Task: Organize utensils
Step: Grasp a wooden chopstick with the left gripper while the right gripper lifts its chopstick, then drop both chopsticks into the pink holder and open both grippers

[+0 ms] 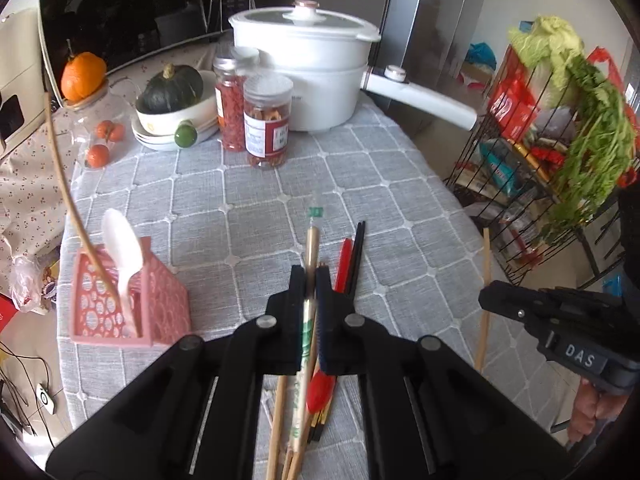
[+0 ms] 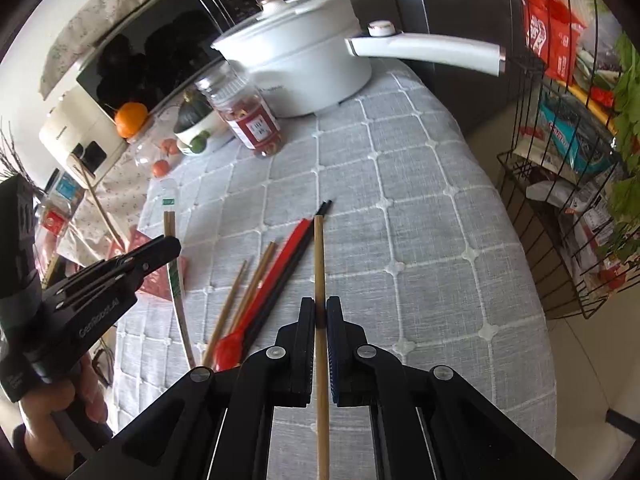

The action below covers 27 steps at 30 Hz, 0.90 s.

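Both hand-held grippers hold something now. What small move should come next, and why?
Probably carry the paper-wrapped pair of chopsticks left to the pink perforated holder and lower it in. The left hand-held gripper is already shut on it, and the holder, already holding a white plastic spoon, stands close by. The right hand-held gripper clamps a single bamboo chopstick and could follow.

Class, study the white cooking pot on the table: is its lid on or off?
On. The lid sits flat across the white pot rim, knob upward; contents cannot be seen.
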Each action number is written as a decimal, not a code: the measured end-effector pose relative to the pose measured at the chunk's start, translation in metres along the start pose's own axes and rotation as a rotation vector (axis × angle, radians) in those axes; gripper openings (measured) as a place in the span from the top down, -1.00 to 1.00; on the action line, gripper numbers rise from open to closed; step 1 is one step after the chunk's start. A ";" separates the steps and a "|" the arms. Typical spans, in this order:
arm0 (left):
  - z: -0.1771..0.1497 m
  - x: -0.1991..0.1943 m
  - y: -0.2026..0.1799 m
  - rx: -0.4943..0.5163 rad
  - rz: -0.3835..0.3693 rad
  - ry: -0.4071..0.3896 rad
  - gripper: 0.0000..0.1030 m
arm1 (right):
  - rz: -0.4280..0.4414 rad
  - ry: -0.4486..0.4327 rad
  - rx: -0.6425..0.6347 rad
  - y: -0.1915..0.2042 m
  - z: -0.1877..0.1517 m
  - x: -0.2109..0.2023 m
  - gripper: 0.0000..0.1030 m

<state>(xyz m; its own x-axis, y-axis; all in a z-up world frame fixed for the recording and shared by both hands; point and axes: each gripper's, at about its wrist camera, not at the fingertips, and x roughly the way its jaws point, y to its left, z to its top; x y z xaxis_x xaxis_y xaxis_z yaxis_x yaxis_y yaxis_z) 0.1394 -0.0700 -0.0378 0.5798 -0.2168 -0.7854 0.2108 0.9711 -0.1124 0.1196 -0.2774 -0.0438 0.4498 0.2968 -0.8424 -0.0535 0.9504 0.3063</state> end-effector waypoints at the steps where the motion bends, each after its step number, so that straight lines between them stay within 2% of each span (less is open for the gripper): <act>1: -0.003 -0.011 0.002 -0.003 -0.005 -0.022 0.89 | 0.003 -0.019 -0.012 0.006 -0.001 -0.007 0.89; 9: -0.017 -0.087 0.027 -0.042 -0.016 -0.198 0.89 | 0.017 -0.177 -0.105 0.055 -0.007 -0.053 0.89; 17: -0.012 -0.150 0.073 -0.106 0.091 -0.509 0.89 | 0.043 -0.329 -0.192 0.106 0.007 -0.079 0.89; 21: -0.008 -0.145 0.087 -0.116 0.147 -0.607 0.89 | 0.077 -0.367 -0.200 0.127 0.017 -0.082 0.89; 27: -0.004 -0.117 0.098 -0.086 0.208 -0.671 0.89 | 0.123 -0.384 -0.203 0.149 0.021 -0.080 0.89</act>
<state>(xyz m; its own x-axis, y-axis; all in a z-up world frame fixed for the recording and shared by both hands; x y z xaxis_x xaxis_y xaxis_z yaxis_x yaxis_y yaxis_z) 0.0890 0.0514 0.0406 0.9670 -0.0139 -0.2543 -0.0041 0.9975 -0.0704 0.0939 -0.1614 0.0785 0.7253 0.3895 -0.5677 -0.2839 0.9204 0.2688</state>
